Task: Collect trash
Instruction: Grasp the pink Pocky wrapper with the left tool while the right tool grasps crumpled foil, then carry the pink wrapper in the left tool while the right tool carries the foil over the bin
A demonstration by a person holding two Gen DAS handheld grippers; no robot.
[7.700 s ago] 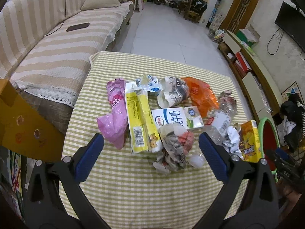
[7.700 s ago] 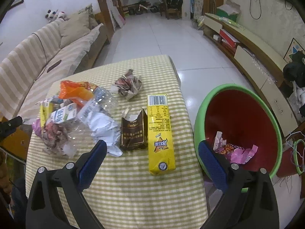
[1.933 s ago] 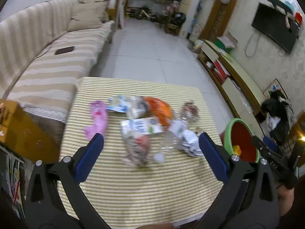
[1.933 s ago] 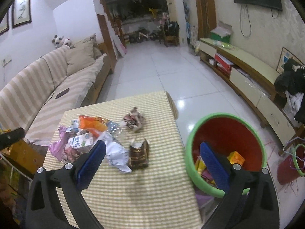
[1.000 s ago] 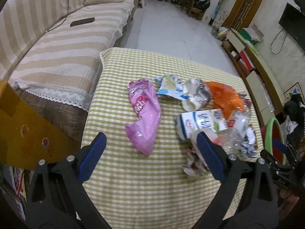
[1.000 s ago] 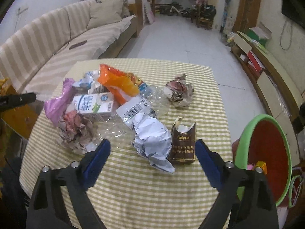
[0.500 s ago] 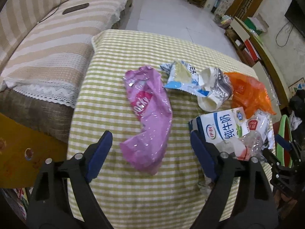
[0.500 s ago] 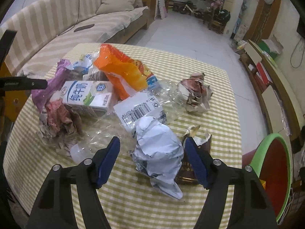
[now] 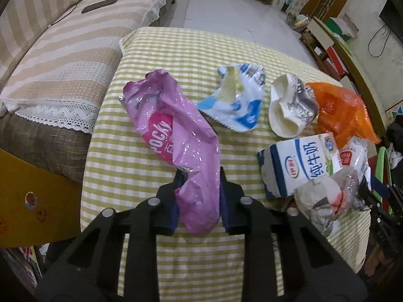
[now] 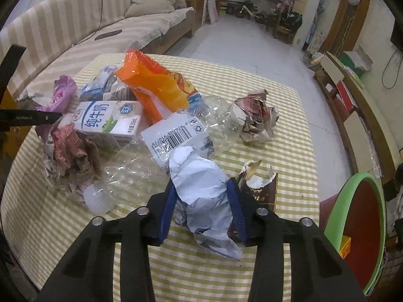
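My left gripper [image 9: 199, 176] is shut on the near end of a pink Pocky wrapper [image 9: 173, 141] lying on the checked tablecloth [image 9: 141, 226]. My right gripper [image 10: 201, 188] is shut on a crumpled white paper ball [image 10: 204, 196]. A green-rimmed red bin [image 10: 362, 226] stands off the table's right side, with some trash inside. Other trash on the table: a milk carton [image 9: 299, 166], an orange bag [image 9: 340, 110], a blue-white wrapper [image 9: 239, 100], a crushed paper cup [image 9: 289, 110], a clear bottle [image 10: 191, 136], a brown packet [image 10: 259, 188].
A striped sofa [image 9: 50, 37] runs along the table's far left. A yellow wooden piece [image 9: 27, 196] stands at the left edge. Two crumpled paper wads [image 10: 257, 120] [image 10: 68, 151] lie on the table. A low TV cabinet [image 10: 352, 105] lines the right wall.
Both grippers moved down and forward to the table. The left closed on the pink wrapper, the right closed on the white paper ball. Earlier both were open.
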